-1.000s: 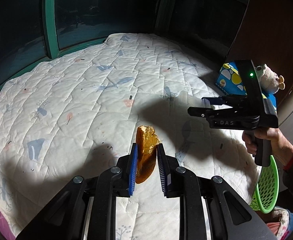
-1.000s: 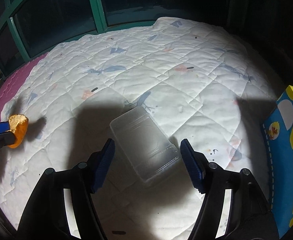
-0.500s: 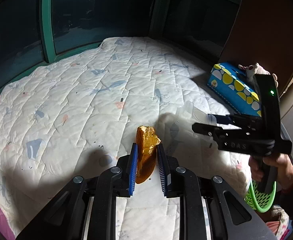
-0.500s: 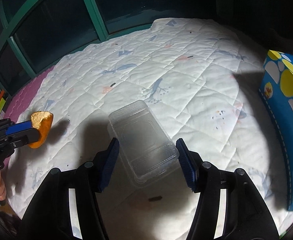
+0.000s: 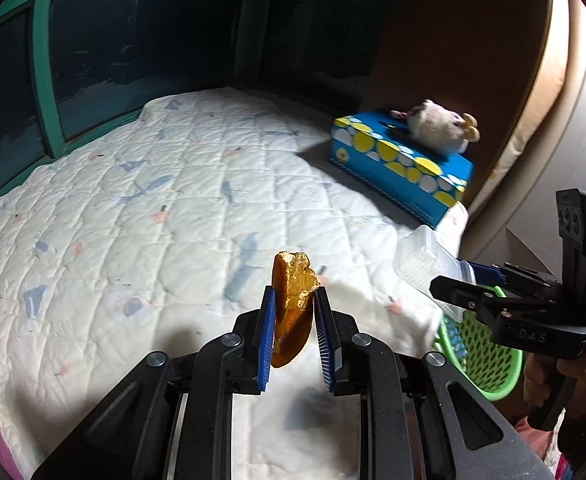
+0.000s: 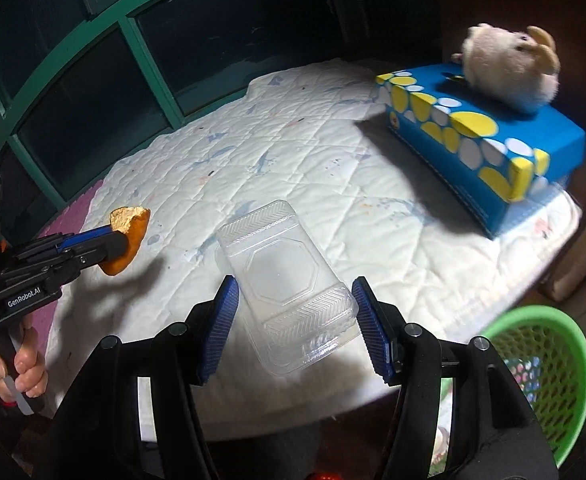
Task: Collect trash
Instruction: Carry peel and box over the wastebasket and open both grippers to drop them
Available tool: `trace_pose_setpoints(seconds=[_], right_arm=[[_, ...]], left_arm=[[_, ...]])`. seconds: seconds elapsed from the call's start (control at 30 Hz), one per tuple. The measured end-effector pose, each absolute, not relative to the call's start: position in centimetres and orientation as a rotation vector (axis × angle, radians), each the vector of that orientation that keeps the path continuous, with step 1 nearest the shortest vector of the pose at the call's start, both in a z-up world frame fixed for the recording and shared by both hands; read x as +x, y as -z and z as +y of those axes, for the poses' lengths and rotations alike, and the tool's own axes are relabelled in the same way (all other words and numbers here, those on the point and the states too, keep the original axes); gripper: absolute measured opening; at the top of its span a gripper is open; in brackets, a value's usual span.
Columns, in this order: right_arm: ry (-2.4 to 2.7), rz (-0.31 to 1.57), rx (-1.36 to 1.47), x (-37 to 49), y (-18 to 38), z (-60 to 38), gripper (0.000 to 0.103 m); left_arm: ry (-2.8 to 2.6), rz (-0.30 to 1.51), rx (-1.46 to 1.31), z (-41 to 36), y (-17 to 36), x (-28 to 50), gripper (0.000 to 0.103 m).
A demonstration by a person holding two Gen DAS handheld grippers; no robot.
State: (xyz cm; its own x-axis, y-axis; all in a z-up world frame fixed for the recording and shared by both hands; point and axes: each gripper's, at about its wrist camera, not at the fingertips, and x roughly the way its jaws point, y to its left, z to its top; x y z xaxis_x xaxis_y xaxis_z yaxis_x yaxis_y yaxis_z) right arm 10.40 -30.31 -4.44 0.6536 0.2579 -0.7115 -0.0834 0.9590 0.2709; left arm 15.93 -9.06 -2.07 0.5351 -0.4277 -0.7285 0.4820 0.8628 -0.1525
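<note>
Hand-held gripper (image 6: 295,326) — ribbed clear plastic clamshell (image 6: 283,286)

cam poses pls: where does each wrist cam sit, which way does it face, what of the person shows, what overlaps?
Left wrist: behind the left gripper, angled down at the quilt; jaws shut on an orange peel; right gripper and hand show.
Right wrist: behind the right gripper, angled down; jaws shut on a clear plastic tray; left hand shows.
Shared: quilt, peel, tray, tissue box, plush toy, green basket.
</note>
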Motion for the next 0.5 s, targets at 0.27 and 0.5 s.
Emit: trace_pose_setpoints(seconds=[0.27,0.5], right_arm=[[-0.008,0.818,0.283,2.6,5.1,-36.6,0.059],[0.150,0.838,0.393,-2.4,7.3,-42.5,0.059]], left_arm=[[0.653,0.868,0.118,-14.9,2.7,12.6,0.019],[0.738,0.889,0.151,-19.6,3.3,10.3,0.019]])
